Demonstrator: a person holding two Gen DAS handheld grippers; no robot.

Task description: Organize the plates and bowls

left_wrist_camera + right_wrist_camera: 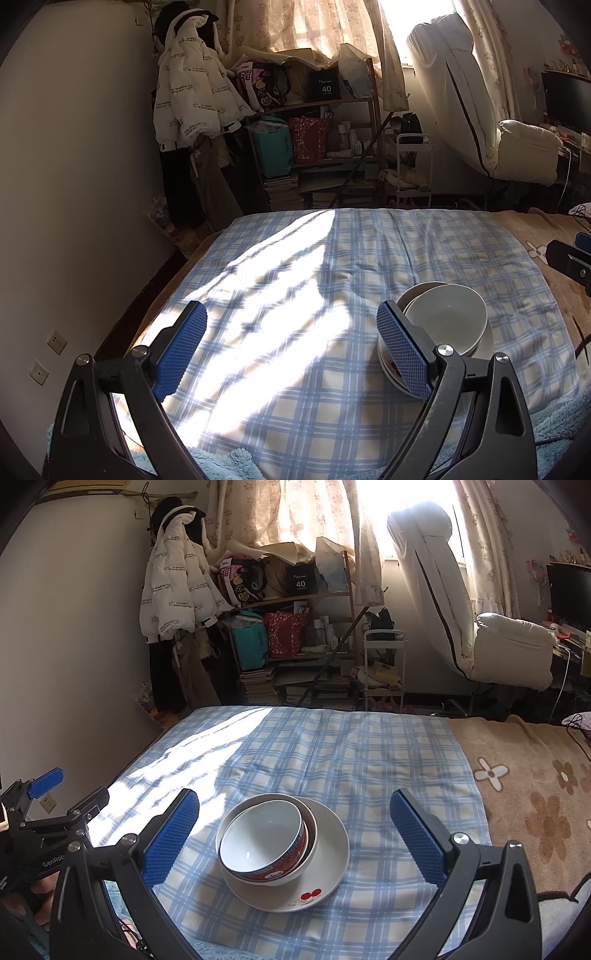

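A white bowl with a red and blue band (pixel 264 843) sits tilted inside a second white bowl (pixel 309 825), and both rest on a white plate with a red cherry mark (pixel 332 864) on the blue plaid cloth (pixel 332 753). My right gripper (pixel 293 834) is open and empty, its blue pads either side of the stack and apart from it. In the left wrist view the stacked bowls (pixel 447 319) lie just behind the right finger (pixel 400 349). My left gripper (pixel 290 349) is open and empty over bare cloth, left of the stack.
The cloth covers a bed with a brown flowered blanket (pixel 535 786) on the right and a blue fluffy blanket (pixel 221 465) at the near edge. A cluttered shelf (pixel 295 635), hanging white jacket (pixel 173 590) and white chair (pixel 480 642) stand beyond the bed's far edge.
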